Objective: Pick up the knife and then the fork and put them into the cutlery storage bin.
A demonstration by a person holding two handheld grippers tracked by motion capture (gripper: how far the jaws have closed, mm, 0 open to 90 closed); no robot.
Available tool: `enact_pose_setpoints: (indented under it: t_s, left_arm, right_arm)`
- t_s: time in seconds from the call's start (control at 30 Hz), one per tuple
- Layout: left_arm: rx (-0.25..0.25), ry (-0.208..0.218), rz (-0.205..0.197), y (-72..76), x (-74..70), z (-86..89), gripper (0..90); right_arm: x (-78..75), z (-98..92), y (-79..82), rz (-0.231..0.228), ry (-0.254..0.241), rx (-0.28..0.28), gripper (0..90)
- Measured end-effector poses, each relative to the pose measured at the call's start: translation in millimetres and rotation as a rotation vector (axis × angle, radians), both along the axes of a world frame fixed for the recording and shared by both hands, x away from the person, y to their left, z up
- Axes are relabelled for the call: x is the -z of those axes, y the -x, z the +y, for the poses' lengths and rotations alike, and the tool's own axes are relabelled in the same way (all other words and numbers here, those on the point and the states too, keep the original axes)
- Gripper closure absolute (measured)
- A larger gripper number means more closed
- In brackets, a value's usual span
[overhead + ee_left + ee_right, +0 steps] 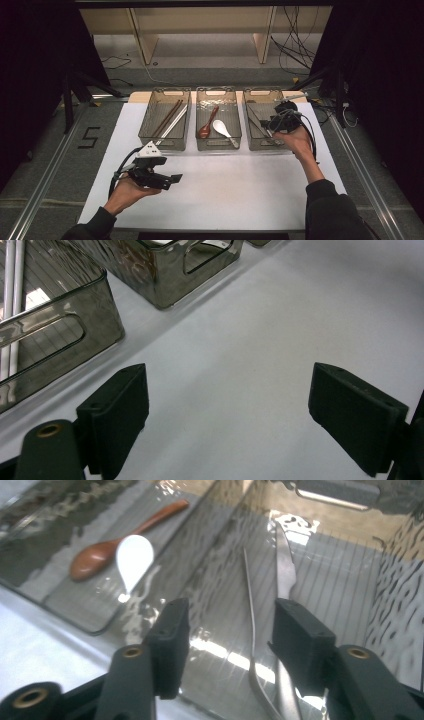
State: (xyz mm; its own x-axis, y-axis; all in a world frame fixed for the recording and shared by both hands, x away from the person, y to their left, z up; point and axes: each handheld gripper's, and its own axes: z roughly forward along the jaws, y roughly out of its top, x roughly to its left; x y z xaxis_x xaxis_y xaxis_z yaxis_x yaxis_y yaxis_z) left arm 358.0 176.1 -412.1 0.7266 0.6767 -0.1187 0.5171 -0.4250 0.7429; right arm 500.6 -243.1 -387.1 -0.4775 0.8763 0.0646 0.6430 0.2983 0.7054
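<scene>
Three smoked clear bins stand in a row at the back of the white table top (225, 185). The right bin (260, 146) holds a metal knife (284, 560) and a thin metal utensil (249, 590), both flat on its floor. My right gripper (267, 124) (232, 610) hovers over that bin with its jaws apart; the pads press on nothing. My left gripper (172, 179) (227, 375) is held low over bare table in front of the left bin (145, 136), open and empty.
The left bin holds brown and pale chopsticks (170, 119). A wooden spoon (206, 127) (100, 555) and a white spoon (221, 128) (134, 555) lie in the middle bin (218, 146). Bin walls (100, 315) rise close to the left gripper. Cables lie on the floor behind.
</scene>
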Motion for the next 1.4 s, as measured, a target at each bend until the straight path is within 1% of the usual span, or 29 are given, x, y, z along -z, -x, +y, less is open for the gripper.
enact_pose_setpoints:
  t_s: [0.17, 0.27, 0.43, 0.53, 0.63, 0.73, 0.93, 1.0, 1.17, 1.23, 1.4]
  left_arm:
    - [0.004, -0.004, -0.003, 0.3, -0.1, -0.3, 15.9]
    - [-0.001, 0.006, -0.004, 0.3, -0.4, 0.0, 15.9]
    - [0.0, 0.006, -0.004, 0.3, -0.3, 0.0, 15.9]
    - [0.002, 0.006, -0.008, 0.6, -0.7, -0.2, 15.9]
    - [0.001, 0.009, -0.007, 0.2, -1.0, -0.1, 15.9]
    - [0.003, 0.007, -0.005, 0.0, -1.0, -0.4, 15.9]
    - [0.001, 0.014, -0.008, 0.2, -1.5, -0.7, 15.9]
    - [0.004, 0.015, -0.01, 0.4, -1.8, -1.0, 15.9]
    - [0.006, 0.015, -0.015, 0.1, -1.8, -0.6, 15.9]
    - [0.0, 0.028, -0.015, 0.4, -1.9, -0.7, 15.9]
    - [-0.002, 0.034, -0.018, 1.6, -1.9, 0.6, 15.9]
  right_arm:
    - [-6.8, 2.2, 12.5, -0.025, -0.04, -0.029, 44.3]
    - [-9.7, 4.6, 19.6, -0.04, -0.066, -0.042, 42.9]
    - [-9.4, 8.7, 31.4, -0.066, -0.096, -0.064, 40.9]
    - [-9.2, 11.0, 35.2, -0.068, -0.105, -0.07, 39.2]
    - [-10.5, 12.5, 40.3, -0.083, -0.135, -0.077, 38.1]
    - [-10.9, 15.2, 46.9, -0.096, -0.138, -0.091, 36.4]
    - [-10.3, 16.7, 59.1, -0.11, -0.167, -0.111, 35.4]
    - [-10.7, 16.0, 63.9, -0.13, -0.181, -0.113, 35.4]
    - [-10.6, 14.9, 74.6, -0.138, -0.196, -0.136, 34.0]
    - [-11.8, 14.4, 79.7, -0.143, -0.203, -0.145, 33.2]
    - [-12.8, 11.8, 95.3, -0.172, -0.234, -0.158, 32.3]
